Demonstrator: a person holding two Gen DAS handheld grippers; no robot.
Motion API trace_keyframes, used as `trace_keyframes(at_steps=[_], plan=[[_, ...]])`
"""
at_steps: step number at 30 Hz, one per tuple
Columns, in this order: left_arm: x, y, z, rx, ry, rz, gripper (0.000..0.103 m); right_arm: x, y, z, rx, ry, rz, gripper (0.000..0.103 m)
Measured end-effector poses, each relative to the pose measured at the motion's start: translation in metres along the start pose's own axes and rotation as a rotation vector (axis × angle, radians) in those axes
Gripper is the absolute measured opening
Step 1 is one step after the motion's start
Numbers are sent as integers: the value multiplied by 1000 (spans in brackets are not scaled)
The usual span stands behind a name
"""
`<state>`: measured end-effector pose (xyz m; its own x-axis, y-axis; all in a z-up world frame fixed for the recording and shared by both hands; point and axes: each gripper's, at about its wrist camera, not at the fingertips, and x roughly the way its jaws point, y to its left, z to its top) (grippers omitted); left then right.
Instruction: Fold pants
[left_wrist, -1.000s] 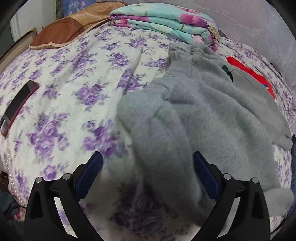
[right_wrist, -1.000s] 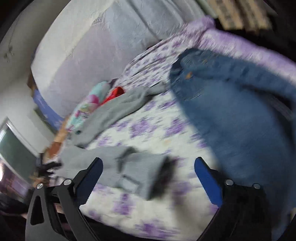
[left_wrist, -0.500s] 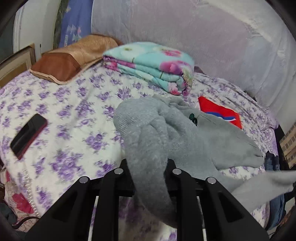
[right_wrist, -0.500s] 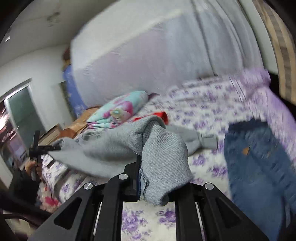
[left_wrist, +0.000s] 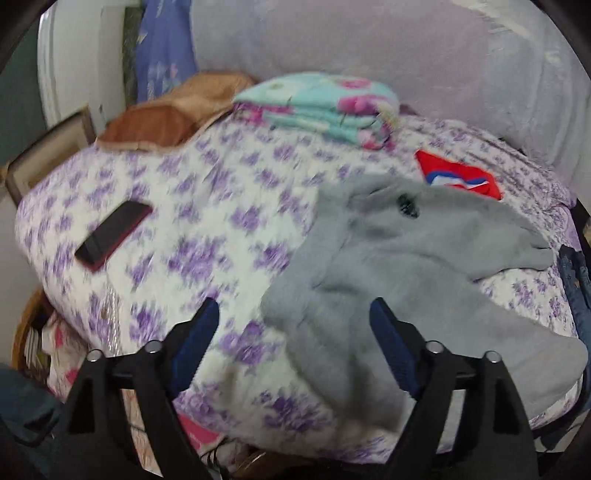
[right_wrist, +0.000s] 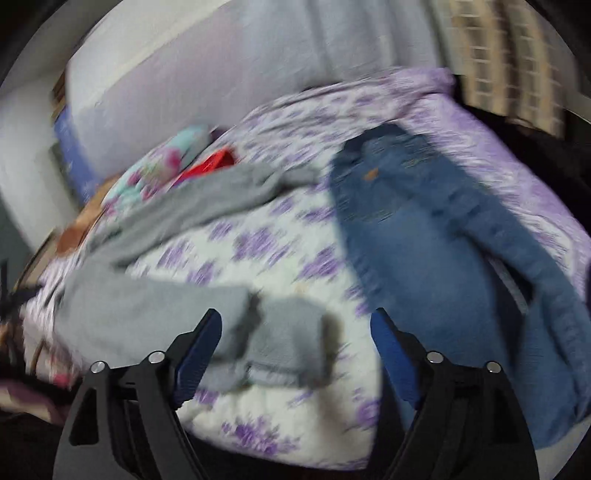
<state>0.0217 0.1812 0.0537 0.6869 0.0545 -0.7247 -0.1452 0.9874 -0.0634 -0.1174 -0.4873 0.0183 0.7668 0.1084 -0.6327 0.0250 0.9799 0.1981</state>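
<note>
1. Left wrist view: the left gripper (left_wrist: 293, 325) has its jaws spread wide apart and holds nothing; it hangs over the near edge of the bed (left_wrist: 207, 236), which is covered in a white spread with purple flowers.
2. The grey pants (left_wrist: 406, 266) lie loose and rumpled on the bed, running from the middle of the spread toward the near right edge; part of the cloth sits between the open jaws, but I cannot tell whether the blue pads touch it.
3. A red cloth (left_wrist: 458, 175) lies just behind the pants, partly tucked under their far edge.
4. A folded teal floral blanket (left_wrist: 321, 105) rests at the back of the bed, with a brown pillow (left_wrist: 166, 118) to its left.
5. A dark phone (left_wrist: 112, 230) in a red case lies flat on the left side of the bed, well apart from the pants.
6. Right wrist view: the right gripper (right_wrist: 295, 328) also has its jaws wide apart and empty. The picture is blurred.
7. One grey end of the pants (right_wrist: 207, 317) lies folded on the spread just ahead of the jaws, toward the left finger.
8. Blue jeans (right_wrist: 436, 236) are spread on the right side of the bed, apart from the grey pants.
</note>
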Motion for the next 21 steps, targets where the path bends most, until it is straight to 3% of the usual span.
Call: trace_keyframes(at_steps=[3, 5, 6, 7, 9, 11, 13, 15, 16, 17, 19, 21], plan=[[14, -33, 4, 68, 1, -52, 86, 28, 1, 15, 28, 47, 2, 91], [45, -52, 0, 110, 44, -53, 86, 80, 5, 13, 11, 194, -4, 86], [62, -57, -4, 120, 72, -41, 86, 108, 13, 5, -18, 302, 1, 42], [74, -62, -8, 128, 92, -34, 86, 123, 21, 1, -55, 347, 0, 31], [100, -71, -21, 158, 89, 40, 86, 111, 37, 12, -144, 292, -57, 23], [98, -77, -25, 158, 41, 73, 88, 90, 45, 28, -184, 231, -90, 23], [102, -76, -28, 122, 42, 59, 93, 92, 46, 30, -216, 266, -148, 28], [111, -78, -31, 141, 64, 73, 94, 123, 37, 13, -221, 379, -206, 50], [109, -80, -29, 152, 67, 67, 94, 121, 33, 12, -221, 356, -214, 57], [102, -76, -23, 148, 93, 28, 94, 116, 31, 16, -224, 340, -244, 73], [86, -69, -14, 133, 102, -33, 94, 91, 29, 37, -203, 273, -254, 76], [60, -58, 3, 134, 62, -59, 95, 63, 32, 64, -192, 152, -340, 79]])
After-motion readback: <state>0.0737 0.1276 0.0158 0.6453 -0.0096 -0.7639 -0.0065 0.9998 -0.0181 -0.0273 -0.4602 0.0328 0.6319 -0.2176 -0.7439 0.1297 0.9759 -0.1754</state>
